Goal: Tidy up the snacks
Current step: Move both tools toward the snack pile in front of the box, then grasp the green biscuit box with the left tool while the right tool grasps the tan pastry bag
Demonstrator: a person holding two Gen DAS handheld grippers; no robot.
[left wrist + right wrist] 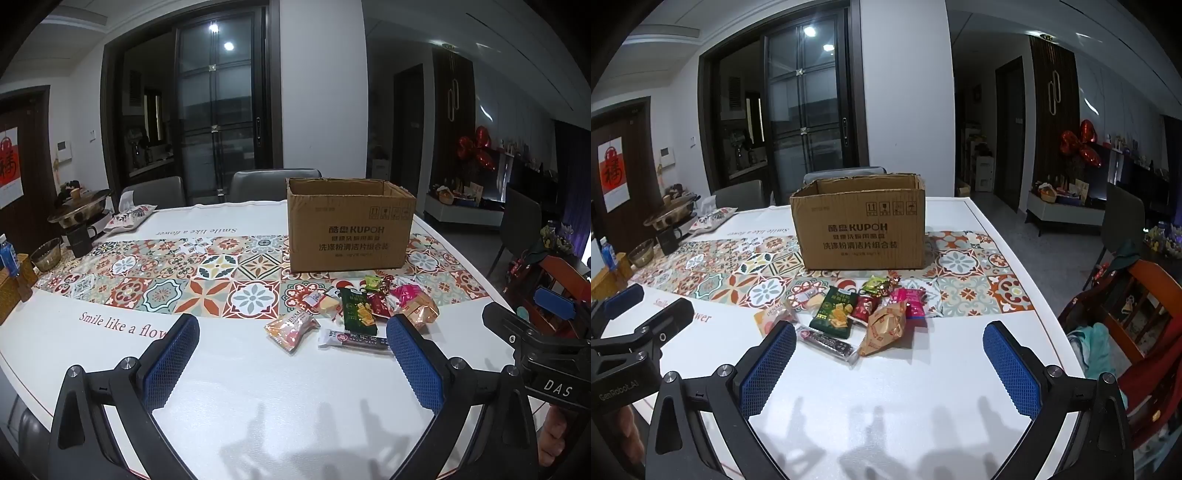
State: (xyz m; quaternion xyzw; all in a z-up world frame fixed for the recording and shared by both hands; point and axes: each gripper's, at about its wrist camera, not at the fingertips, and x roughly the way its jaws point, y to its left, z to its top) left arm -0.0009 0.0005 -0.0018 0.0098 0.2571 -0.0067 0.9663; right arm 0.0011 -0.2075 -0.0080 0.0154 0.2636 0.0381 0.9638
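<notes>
brown box (860,229), green packet (835,313), tile-patterned tablecloth (967,291).

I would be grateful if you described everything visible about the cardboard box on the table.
The cardboard box is plain brown corrugated card, open at the top with a worn rim. Its front bears dark printed lettering and handling symbols. It stands upright on the tiled band of the tablecloth, behind the snack pile, which lies apart from it. Its inside cannot be seen.

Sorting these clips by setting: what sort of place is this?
Most likely a home dining area: a dining table with a patterned cloth, upholstered chairs behind it, and a hot pot at its far end.
</notes>
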